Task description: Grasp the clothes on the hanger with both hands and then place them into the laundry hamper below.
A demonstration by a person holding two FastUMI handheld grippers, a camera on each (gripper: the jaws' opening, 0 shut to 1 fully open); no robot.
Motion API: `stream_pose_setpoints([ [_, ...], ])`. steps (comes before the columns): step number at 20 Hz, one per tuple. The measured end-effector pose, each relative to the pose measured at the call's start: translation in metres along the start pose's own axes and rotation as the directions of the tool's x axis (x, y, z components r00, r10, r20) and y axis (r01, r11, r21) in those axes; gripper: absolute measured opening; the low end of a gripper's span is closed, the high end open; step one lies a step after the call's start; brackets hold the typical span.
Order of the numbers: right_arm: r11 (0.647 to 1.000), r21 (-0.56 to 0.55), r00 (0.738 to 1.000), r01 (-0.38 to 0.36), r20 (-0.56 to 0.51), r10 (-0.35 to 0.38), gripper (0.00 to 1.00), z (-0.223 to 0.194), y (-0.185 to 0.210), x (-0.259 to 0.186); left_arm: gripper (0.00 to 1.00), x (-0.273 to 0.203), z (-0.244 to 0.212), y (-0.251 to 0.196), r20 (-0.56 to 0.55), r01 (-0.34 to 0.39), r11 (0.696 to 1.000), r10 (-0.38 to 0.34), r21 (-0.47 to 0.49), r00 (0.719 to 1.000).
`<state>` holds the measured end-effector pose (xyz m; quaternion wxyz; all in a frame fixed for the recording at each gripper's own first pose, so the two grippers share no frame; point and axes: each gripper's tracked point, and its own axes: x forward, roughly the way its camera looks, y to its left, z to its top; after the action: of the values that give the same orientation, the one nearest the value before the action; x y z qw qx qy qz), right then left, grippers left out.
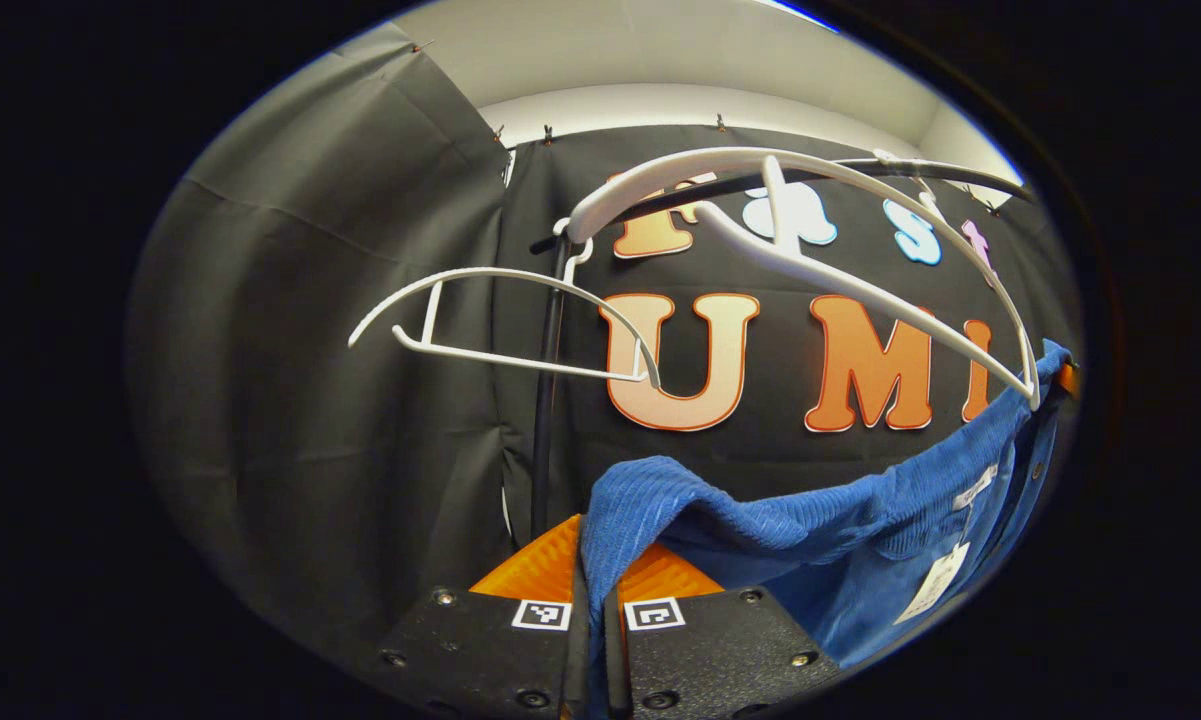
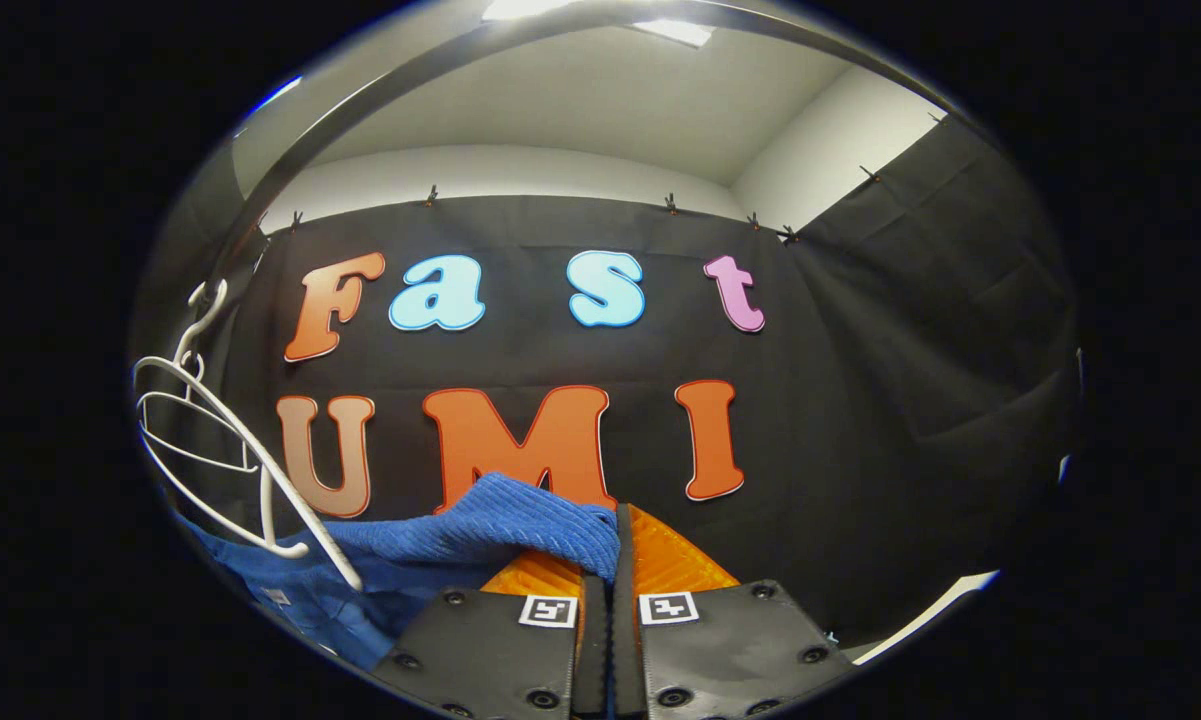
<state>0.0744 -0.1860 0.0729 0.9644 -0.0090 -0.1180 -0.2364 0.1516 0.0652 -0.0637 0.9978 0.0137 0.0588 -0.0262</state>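
Jaws of both grippers clamped on blue garment.

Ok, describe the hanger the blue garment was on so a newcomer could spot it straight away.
Start at the dark rail running across the top of the booth in the left gripper view. Two white hangers hook onto it. The wanted hanger is the nearer, larger one, right of the other hanger; its lower end meets the blue garment, while the other hangs clear of the cloth.
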Motion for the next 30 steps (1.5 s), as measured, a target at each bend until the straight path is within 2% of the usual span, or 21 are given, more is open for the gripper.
stream_pose_setpoints([
  [3, 0.999, -0.009, 0.999, -0.034, -0.015, 0.034, 0.1, -0.005, 0.001, -0.01, 0.06, -0.007, -0.001, -0.005, -0.005, 0.002, 1.0, -0.002, 0.01, 1.0],
  [6, 0.992, 0.012, 0.991, -0.123, -0.058, 0.124, 0.09, -0.021, 0.016, -0.024, 0.06, -0.016, -0.005, -0.014, -0.014, 0.018, 1.0, -0.018, -0.003, 1.0],
  [10, 0.968, 0.007, 0.957, -0.252, -0.144, 0.251, 0.09, -0.053, 0.05, -0.051, 0.05, -0.034, -0.02, -0.047, -0.038, 0.072, 0.997, -0.073, -0.02, 0.997],
  [12, 0.945, -0.003, 0.93, -0.328, -0.174, 0.323, 0.1, -0.066, 0.076, -0.068, 0.07, -0.043, -0.03, -0.069, -0.059, 0.107, 0.994, -0.108, -0.033, 0.992],
  [17, 0.862, 0.045, 0.824, -0.505, -0.271, 0.497, 0.1, -0.107, 0.14, -0.109, 0.06, -0.061, -0.056, -0.12, -0.12, 0.178, 0.98, -0.189, -0.093, 0.975],
  [21, 0.826, 0.121, 0.756, -0.55, -0.349, 0.554, 0.1, -0.145, 0.159, -0.135, 0.06, -0.072, -0.083, -0.147, -0.176, 0.209, 0.967, -0.234, -0.149, 0.956],
  [23, 0.818, 0.156, 0.717, -0.554, -0.411, 0.563, 0.1, -0.172, 0.163, -0.147, 0.06, -0.08, -0.107, -0.167, -0.243, 0.267, 0.946, -0.308, -0.185, 0.92],
  [25, 0.812, 0.205, 0.667, -0.546, -0.48, 0.57, 0.09, -0.207, 0.164, -0.159, 0.07, -0.087, -0.133, -0.187, -0.316, 0.314, 0.919, -0.379, -0.239, 0.87],
  [28, 0.814, 0.255, 0.571, -0.522, -0.604, 0.556, 0.1, -0.269, 0.167, -0.183, 0.07, -0.101, -0.192, -0.195, -0.444, 0.295, 0.928, -0.369, -0.227, 0.817],
  [30, 0.822, 0.277, 0.491, -0.497, -0.691, 0.53, 0.1, -0.305, 0.159, -0.205, 0.07, -0.116, -0.234, -0.199, -0.538, 0.273, 0.937, -0.349, -0.219, 0.767],
])
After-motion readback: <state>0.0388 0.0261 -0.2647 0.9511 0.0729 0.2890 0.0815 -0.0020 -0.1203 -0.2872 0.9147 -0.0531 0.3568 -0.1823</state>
